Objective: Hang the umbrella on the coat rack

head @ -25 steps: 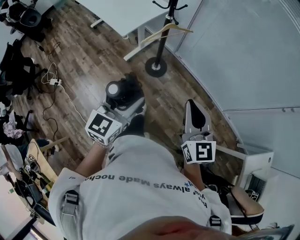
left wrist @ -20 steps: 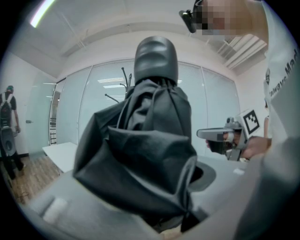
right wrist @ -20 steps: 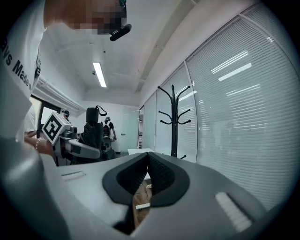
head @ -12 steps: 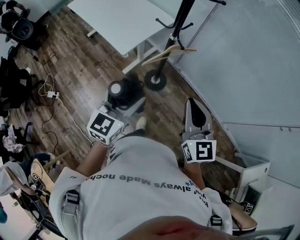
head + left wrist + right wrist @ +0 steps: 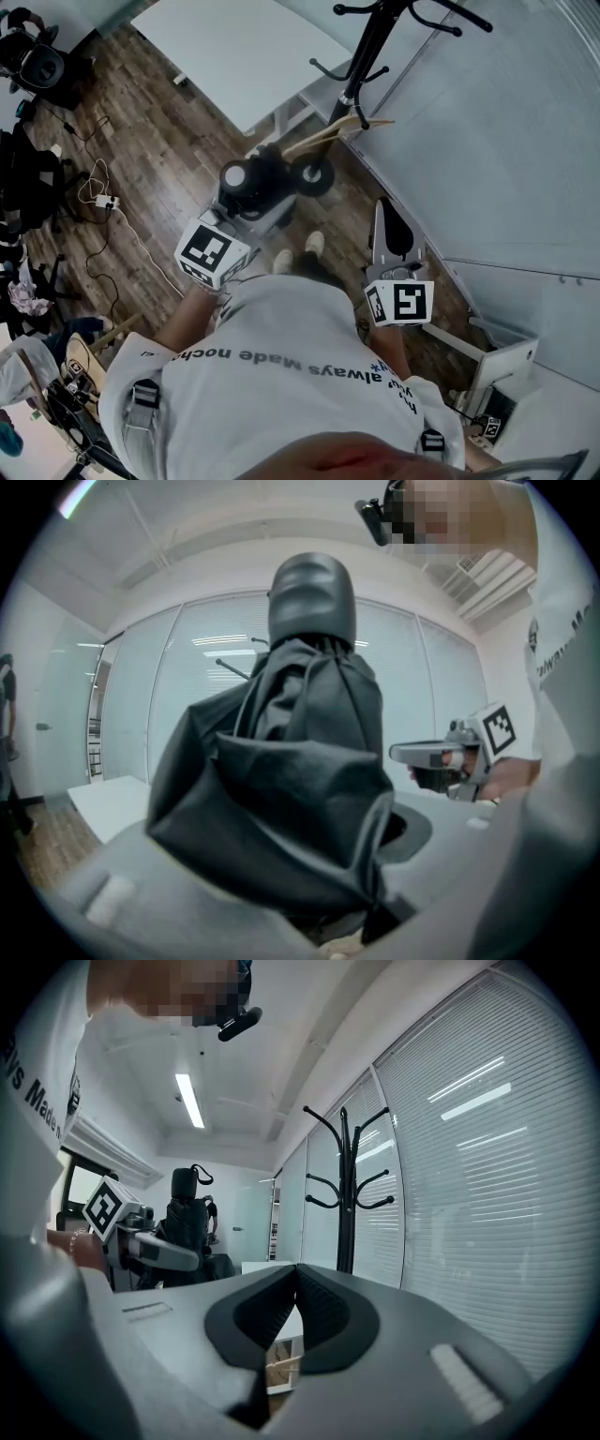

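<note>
- Left gripper (image 5: 319, 907): jaws clamped on the bunched lower folds of the umbrella (image 5: 291, 761). It is black and folded short, and is carried upright with its rounded end at twelve o'clock.
- Right gripper (image 5: 295, 1288): jaws pressed together with nothing between them. In the head view it is held level at three o'clock of the left gripper, well apart from the umbrella.
- Handling, by judgement: the umbrella looks light. Its fabric is soft and probably slippery over a stiff inner shaft, so a hold on cloth alone may creep. The firmest hold would be mid-body, where the folds wrap the shaft.
- Strap (image 5: 195, 1176): the right gripper view shows what looks like a small loop at the umbrella's top end. It is too small to be sure. If it is a loop, it should be left free for hooking.
- Coat rack (image 5: 370, 47): a black pole with curved hooks, at one o'clock of the umbrella in the head view and not yet touched. A wooden hanger (image 5: 337, 127) sits low on it.
- Counter (image 5: 244, 56): a white top at eleven o'clock of the rack.
</note>
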A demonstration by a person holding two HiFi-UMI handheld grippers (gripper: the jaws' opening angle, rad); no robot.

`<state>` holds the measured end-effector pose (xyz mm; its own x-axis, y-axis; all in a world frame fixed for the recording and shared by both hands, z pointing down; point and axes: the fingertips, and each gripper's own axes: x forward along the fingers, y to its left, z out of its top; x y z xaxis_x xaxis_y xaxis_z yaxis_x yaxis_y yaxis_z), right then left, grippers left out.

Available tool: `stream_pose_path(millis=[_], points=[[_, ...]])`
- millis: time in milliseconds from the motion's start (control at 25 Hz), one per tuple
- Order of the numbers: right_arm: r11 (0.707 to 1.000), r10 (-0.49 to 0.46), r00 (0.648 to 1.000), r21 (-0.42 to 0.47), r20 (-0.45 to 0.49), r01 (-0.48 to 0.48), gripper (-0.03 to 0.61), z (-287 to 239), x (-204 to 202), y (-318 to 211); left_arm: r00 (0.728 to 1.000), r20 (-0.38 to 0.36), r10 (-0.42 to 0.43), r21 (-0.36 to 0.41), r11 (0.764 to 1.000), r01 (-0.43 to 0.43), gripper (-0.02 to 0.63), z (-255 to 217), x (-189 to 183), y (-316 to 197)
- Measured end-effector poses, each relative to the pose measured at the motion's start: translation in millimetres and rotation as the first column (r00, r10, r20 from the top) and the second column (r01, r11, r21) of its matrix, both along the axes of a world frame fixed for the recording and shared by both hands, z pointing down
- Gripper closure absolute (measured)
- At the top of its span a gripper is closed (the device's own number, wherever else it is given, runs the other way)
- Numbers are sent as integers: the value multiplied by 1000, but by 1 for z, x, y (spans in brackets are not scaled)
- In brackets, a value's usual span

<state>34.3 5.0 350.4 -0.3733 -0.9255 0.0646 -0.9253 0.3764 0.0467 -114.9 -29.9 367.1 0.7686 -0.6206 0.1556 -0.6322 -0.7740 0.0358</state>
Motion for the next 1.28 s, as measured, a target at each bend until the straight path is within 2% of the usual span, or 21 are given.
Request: stream_pose_path(millis=[320,720,1040,1280], points=[[1000,11,1000,19,-10,-11,577,-2,65,-82,1000,13,-15,2,1000,15,336,1,49,-78],[999,-29,1000,41,8,28,577,3,149,-177,997,37,-68,0,998,68,336,9,121,-171],[997,-64,998,34,0,64,577,-2,157,-215,994,22,-105,2,994,105,336,1,128,-197],[997,-76,997,30,-2,76,577,5,141,-242,994,21,-109,-4,994,110,336,9,116,-224]])
